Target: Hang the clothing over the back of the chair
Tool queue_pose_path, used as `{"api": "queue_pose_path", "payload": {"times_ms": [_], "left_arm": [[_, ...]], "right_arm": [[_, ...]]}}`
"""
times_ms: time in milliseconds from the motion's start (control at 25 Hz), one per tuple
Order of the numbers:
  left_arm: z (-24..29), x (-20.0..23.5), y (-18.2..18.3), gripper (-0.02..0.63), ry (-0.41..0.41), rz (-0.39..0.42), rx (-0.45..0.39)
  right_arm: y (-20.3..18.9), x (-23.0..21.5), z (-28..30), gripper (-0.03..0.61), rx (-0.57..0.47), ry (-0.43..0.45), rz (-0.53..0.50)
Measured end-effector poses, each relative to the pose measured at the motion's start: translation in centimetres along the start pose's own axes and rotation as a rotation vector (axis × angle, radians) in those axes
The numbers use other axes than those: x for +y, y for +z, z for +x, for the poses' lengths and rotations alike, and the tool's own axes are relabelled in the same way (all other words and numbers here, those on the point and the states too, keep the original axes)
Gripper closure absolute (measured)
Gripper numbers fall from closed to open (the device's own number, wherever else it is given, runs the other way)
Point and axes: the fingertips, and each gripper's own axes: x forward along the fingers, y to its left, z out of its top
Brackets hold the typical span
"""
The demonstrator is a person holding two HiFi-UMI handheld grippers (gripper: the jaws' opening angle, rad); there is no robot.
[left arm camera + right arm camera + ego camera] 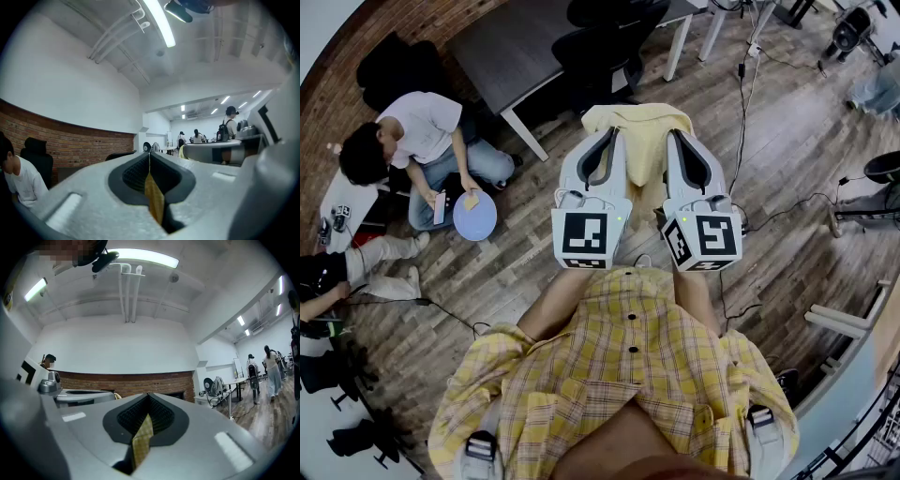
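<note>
One yellow plaid shirt (628, 375), two tongs. The left gripper (612, 141) and right gripper (680, 141) each clamp one fold of it; the remainder spreads behind both.

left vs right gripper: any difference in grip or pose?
Left gripper pinches a narrow, plain-looking fold; right gripper pinches a visibly checked one. The left cube faces the head camera squarely; the right cube shows two faces. Both are shut on the yellow garment.
</note>
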Motion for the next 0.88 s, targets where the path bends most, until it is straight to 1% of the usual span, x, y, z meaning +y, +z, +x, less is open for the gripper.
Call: {"api": "queue_pose_path", "payload": {"times_ms": [320, 520, 640, 720, 880], "left_arm": [[0.7, -1.1, 0.2, 0.606, 0.004, 0.016, -0.008], [1.2, -2.5, 0.3, 0.606, 0.015, 0.033, -0.003], [1.4, -3.8, 0.3, 0.606, 0.029, 0.048, 0.002], [1.6, -4.3, 0.3, 0.606, 0.044, 0.043, -0.005], [1.8, -5.5, 0.1, 0.606, 0.087, 0.055, 0.005]], "right_arm": [[0.3, -0.9, -0.3, 0.571, -0.016, 0.022, 0.003], [0.4, -2.2, -0.7, 0.571, -0.021, 0.055, 0.033], [0.5, -3.2, -1.4, 0.571, -0.026, 0.07, 0.044], [0.4, -3.8, -1.7, 0.571, -0.028, 0.083, 0.048], [0.5, -5.0, -2.4, 0.571, -0.032, 0.13, 0.056]]}}
